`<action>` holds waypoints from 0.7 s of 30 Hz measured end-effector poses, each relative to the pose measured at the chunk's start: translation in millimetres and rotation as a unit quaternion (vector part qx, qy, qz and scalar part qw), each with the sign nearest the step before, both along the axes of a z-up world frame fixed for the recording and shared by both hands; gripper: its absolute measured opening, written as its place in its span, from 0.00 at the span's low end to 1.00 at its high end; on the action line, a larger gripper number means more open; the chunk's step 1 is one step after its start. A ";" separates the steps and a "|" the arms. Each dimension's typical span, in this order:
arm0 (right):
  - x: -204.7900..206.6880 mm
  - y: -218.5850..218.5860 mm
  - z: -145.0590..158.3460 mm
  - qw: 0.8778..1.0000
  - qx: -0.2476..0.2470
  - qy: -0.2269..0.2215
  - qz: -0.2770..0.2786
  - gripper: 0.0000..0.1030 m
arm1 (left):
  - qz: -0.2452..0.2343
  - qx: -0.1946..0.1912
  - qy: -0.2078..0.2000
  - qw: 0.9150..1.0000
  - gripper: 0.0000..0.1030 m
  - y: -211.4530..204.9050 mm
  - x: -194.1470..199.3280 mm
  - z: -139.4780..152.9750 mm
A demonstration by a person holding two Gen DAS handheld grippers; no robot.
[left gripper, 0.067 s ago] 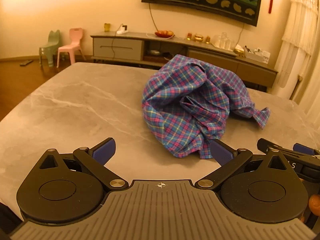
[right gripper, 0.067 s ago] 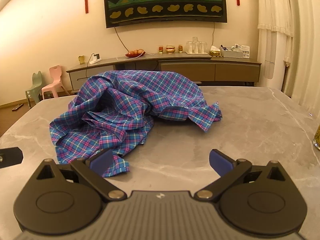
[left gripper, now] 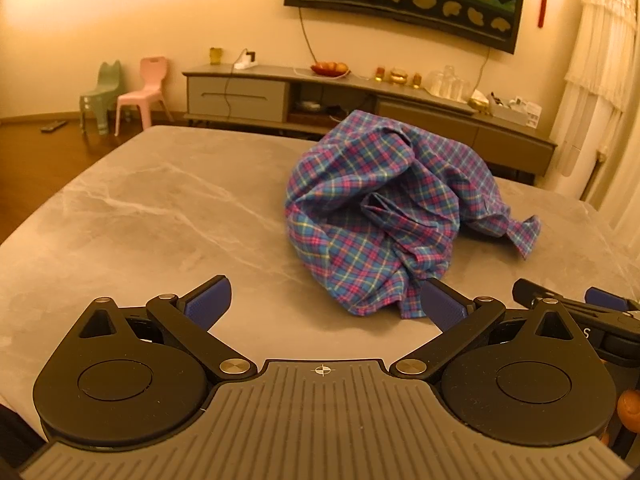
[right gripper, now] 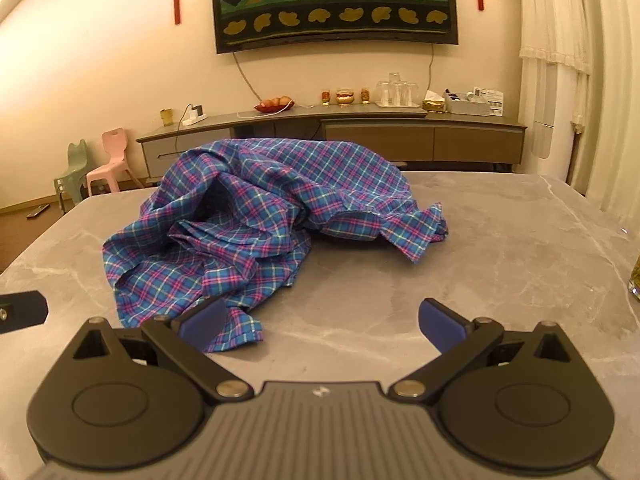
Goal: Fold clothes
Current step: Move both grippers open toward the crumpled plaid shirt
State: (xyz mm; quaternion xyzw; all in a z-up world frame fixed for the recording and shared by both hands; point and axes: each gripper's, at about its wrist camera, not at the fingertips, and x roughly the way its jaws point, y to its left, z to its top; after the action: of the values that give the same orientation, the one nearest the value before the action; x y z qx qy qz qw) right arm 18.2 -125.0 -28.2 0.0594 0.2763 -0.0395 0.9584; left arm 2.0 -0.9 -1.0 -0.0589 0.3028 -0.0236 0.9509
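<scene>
At the near bench edge, left gripper (left gripper: 325, 302) and right gripper (right gripper: 320, 322) both sat spread wide, holding nothing. Just ahead, the plaid shirt (right gripper: 256, 216) lay crumpled in a heap on the grey marble bench (left gripper: 160, 208), unfolded, its near hem beside the right gripper's left finger. Judged light, limp, prone to bunching; best pinched at a hem corner or the loose sleeve end (right gripper: 424, 232).

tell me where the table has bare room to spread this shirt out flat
The grey marble table is bare across its whole left half, from the crumpled blue-and-pink plaid shirt to the left edge. Another bare patch lies right of the shirt. The middle, under the heap, is crowded.
</scene>
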 end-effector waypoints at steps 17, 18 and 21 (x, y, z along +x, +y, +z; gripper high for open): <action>-11.1 1.3 4.5 1.000 0.011 -0.004 0.022 1.00 | -0.014 0.029 -0.017 0.999 0.94 -18.6 -12.4 1.2; -13.3 3.0 5.7 1.000 0.004 -0.009 0.019 1.00 | -0.018 0.028 -0.019 0.999 0.94 -19.6 -13.8 2.0; -17.8 7.3 8.0 0.999 -0.020 -0.027 0.004 1.00 | -0.031 0.031 -0.017 0.999 0.94 -23.8 -16.5 5.3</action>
State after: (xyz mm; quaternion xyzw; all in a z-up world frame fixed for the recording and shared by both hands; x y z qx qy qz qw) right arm 0.4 -117.7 -20.1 0.0396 0.2502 -0.0394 0.9666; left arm -14.6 -24.7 4.3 -0.0201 0.2892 -0.0443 0.9560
